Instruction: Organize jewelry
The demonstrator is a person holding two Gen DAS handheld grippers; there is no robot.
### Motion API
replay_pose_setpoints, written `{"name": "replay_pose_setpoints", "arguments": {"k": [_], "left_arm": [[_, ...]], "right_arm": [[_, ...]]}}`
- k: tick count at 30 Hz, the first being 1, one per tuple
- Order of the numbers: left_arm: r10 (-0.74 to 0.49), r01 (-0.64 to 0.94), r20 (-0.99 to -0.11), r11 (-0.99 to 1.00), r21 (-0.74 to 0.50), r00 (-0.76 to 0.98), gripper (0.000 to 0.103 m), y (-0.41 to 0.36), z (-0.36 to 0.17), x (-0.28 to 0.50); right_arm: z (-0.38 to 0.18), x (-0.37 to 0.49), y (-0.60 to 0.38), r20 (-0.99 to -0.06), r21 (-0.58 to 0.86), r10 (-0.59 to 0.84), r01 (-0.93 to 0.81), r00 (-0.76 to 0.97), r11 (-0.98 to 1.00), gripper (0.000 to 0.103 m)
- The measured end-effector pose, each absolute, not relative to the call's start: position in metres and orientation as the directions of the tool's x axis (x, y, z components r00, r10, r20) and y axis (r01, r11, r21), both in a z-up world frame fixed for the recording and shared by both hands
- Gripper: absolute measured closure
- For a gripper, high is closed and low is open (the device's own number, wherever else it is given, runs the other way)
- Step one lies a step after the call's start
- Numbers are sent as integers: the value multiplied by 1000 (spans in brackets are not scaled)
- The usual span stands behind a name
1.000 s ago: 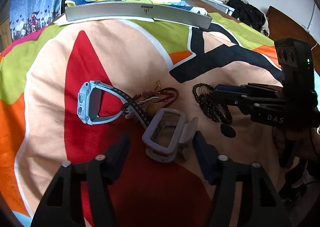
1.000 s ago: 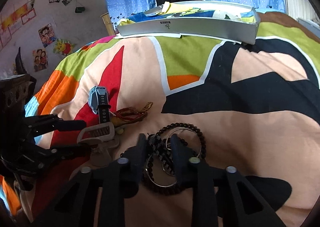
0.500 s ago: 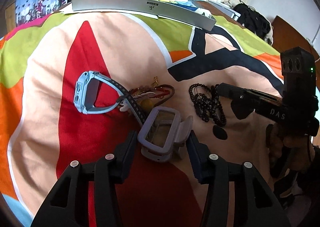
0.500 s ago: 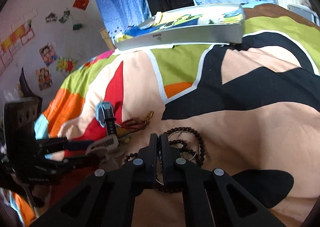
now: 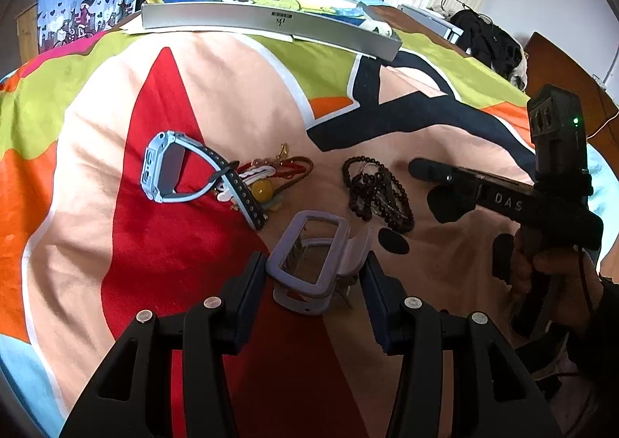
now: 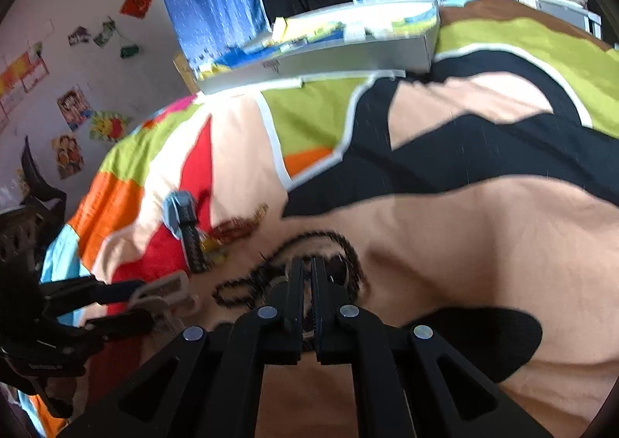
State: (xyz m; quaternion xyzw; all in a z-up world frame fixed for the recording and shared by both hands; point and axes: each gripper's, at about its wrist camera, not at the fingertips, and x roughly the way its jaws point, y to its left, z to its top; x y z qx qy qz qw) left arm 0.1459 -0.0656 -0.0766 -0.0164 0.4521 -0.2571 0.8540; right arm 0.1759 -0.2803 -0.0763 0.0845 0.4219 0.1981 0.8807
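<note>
We take the lavender plastic claw hair clip (image 5: 309, 264) as our landmark; it sits on the multicoloured patchwork bedspread (image 5: 116, 206), near the middle of the left wrist view.

Well to the left of the clip we see a pale blue square-faced wristwatch with a dark perforated strap (image 5: 166, 167) lying on its side. Between watch and clip, and a little farther back, lies a tangle of red and brown cord bracelets with a yellow bead (image 5: 271, 175).

Our left gripper (image 5: 315, 279) stands wide, its two dark fingers flanking the clip on either side; from this angle we cannot tell whether the pads touch it.

Just to the right of the clip lies a bunch of black beaded bracelets (image 5: 377, 192), with a metal ring among the strands. In the right wrist view our right gripper (image 6: 306, 275) is drawn narrow, the fingers almost together over these beads (image 6: 340, 244); the picture is blurred, so we cannot tell whether a strand is pinched. In the left view that gripper's tip is just beside the beads, on their right.

Far behind the clip a long silver box (image 5: 271, 18) rests at the bedspread's far edge.
</note>
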Motion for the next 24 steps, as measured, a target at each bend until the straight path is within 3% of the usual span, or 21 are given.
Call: {"name": "replay_pose_setpoints", "arguments": {"k": [6, 15, 21, 24], "left_arm": [[-448, 409, -764, 874, -264, 465, 60, -66, -80, 150], [-459, 399, -763, 871, -285, 456, 60, -63, -85, 156], [-457, 402, -765, 871, -282, 454, 60, -63, -84, 155], [-450, 400, -766, 875, -274, 460, 60, -64, -84, 154]], "right_arm": [[-91, 181, -281, -746, 310, 406, -264, 528, 913, 76], [-107, 197, -280, -770, 304, 383, -235, 510, 923, 76], [-110, 197, -284, -780, 297, 371, -223, 504, 928, 89], [-108, 196, -283, -778, 300, 374, -226, 505, 927, 90]]}}
